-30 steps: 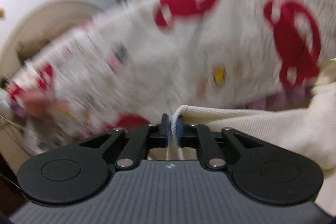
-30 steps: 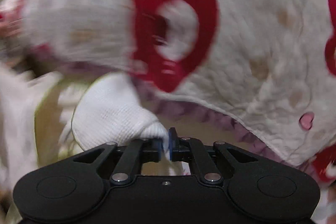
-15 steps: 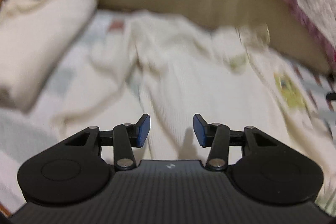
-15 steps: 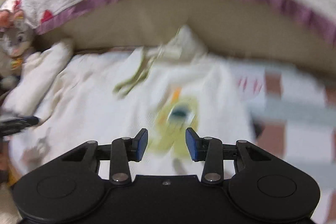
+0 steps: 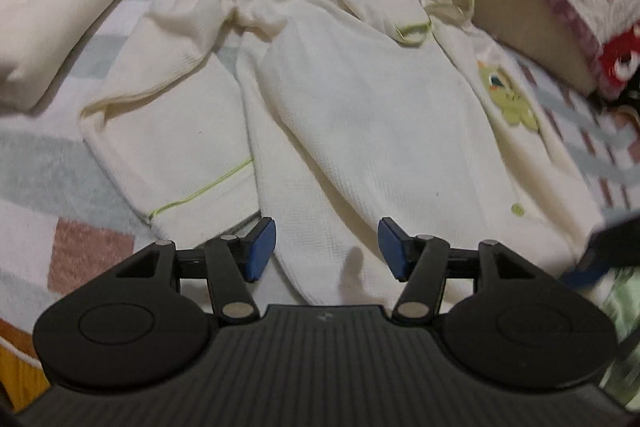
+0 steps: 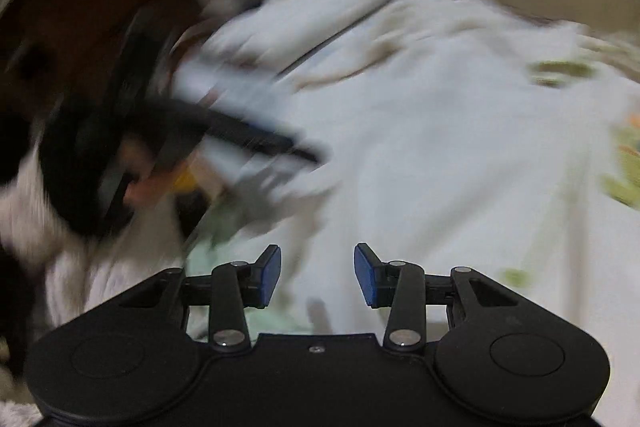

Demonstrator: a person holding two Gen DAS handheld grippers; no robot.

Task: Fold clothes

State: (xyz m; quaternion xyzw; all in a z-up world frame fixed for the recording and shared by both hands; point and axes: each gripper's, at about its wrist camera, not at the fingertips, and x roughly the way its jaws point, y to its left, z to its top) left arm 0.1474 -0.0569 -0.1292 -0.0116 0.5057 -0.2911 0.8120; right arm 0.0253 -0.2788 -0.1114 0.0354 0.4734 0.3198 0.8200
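Cream knit baby garment (image 5: 360, 115) with a green-yellow patch lies spread on the checked bed blanket (image 5: 60, 187), its sleeve crumpled at eleven o'clock. Your left gripper (image 5: 326, 247) has just widened, empty; your right gripper (image 6: 317, 273) also stands apart, empty. Flatten that sleeve before folding.

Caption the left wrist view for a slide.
Open left gripper poised above a cream baby garment spread on a checked blanket.

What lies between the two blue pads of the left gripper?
Only the cream garment shows below the open left gripper, in the left wrist view; the pads pinch nothing.
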